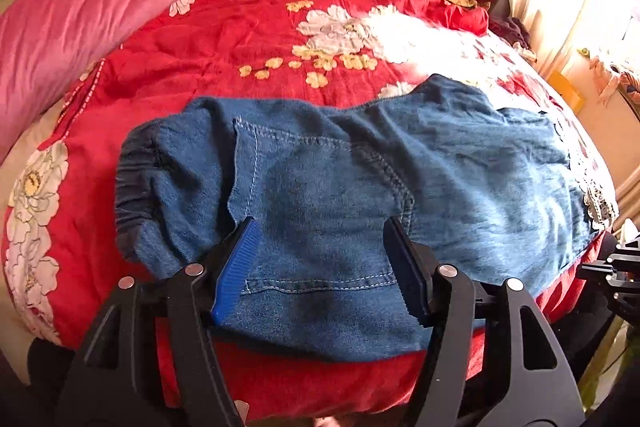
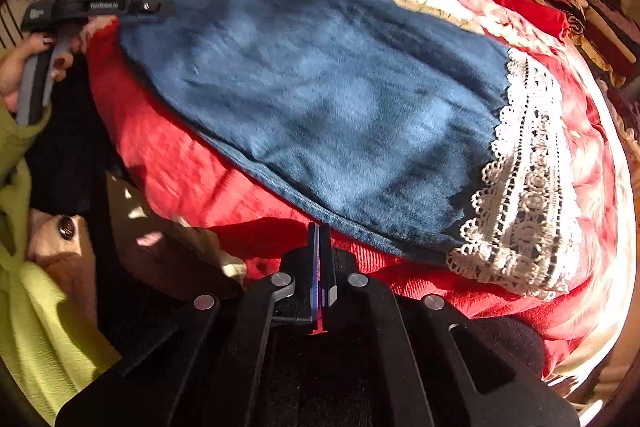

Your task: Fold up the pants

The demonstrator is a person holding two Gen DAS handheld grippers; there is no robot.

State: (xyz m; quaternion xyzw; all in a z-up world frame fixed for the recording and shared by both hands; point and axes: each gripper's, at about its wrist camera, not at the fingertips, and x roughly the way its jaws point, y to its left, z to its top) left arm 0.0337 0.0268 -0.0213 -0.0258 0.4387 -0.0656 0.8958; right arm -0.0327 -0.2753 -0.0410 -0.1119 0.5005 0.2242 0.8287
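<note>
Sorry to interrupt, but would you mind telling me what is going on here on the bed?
A person holding a two-finger gripper in each hand is folding a pair of blue denim pants with white lace hems, laid across a red floral bedspread. The left gripper sits open over the pocket area near the waistband, its fingers straddling the fabric without pinching it. The right gripper is shut at the near edge of a leg; whether it has caught denim there is unclear.
</note>
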